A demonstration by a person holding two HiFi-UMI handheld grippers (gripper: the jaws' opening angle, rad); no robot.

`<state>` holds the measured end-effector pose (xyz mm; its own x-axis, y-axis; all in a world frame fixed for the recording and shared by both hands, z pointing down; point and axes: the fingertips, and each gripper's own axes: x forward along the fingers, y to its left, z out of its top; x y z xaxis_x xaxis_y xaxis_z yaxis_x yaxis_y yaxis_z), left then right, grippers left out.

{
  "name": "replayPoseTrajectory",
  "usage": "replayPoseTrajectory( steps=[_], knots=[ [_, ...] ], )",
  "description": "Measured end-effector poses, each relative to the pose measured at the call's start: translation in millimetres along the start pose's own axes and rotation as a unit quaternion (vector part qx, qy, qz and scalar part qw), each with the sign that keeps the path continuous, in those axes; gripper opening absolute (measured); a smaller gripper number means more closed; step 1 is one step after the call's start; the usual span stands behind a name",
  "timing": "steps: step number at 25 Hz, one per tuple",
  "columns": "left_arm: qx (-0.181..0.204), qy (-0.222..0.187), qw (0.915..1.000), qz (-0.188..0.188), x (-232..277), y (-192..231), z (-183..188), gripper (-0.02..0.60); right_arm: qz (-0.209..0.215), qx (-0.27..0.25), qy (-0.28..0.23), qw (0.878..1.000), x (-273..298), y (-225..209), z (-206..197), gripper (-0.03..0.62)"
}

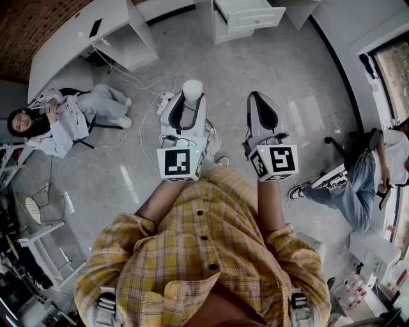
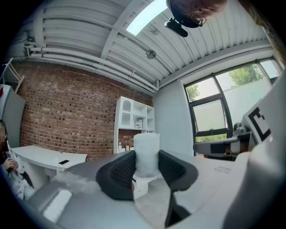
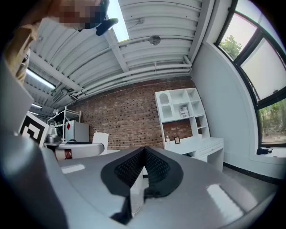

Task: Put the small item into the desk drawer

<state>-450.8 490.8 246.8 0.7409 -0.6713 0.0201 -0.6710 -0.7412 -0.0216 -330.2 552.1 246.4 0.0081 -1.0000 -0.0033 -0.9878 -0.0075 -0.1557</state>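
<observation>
My left gripper [image 1: 189, 102] is shut on a small white, fuzzy cylinder [image 1: 192, 88], which stands upright between the black pads [image 2: 119, 169] and rises above them; the same cylinder [image 2: 146, 151] fills the middle of the left gripper view. Beside it, my right gripper [image 1: 256, 97] is held level with its jaws shut and nothing between them; its pads [image 3: 129, 168] meet in the right gripper view. Both are held in front of the person's chest, above the floor. A white drawer unit [image 1: 246, 18] with one drawer pulled open stands ahead at the top of the head view.
A white desk [image 1: 73, 39] stands at the far left against a brick wall, with cables [image 1: 137, 83] trailing over the floor. One person [image 1: 54, 121] sits at the left and another [image 1: 364, 182] at the right. A white shelf [image 3: 181, 109] stands over a desk with drawers [image 3: 210, 147].
</observation>
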Motion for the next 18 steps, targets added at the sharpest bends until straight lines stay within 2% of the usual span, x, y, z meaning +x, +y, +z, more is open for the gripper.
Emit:
replayPoseTrajectory(
  steps=[6,10,18],
  knots=[
    [-0.001,0.002,1.0000,-0.001,8.0,-9.0,-2.3,0.167,0.018,0.018,-0.017,1.000,-2.8,-9.7,7.0,-0.011],
    [-0.006,0.005,1.0000,-0.006,20.0,-14.8,-4.2,0.167,0.013,0.010,-0.013,1.000,-0.7,-22.0,9.7,-0.011],
    [-0.024,0.003,0.9995,-0.019,80.6,-30.2,-13.4,0.167,-0.002,-0.011,0.002,1.000,21.1,-70.7,11.4,-0.011]
  ],
)
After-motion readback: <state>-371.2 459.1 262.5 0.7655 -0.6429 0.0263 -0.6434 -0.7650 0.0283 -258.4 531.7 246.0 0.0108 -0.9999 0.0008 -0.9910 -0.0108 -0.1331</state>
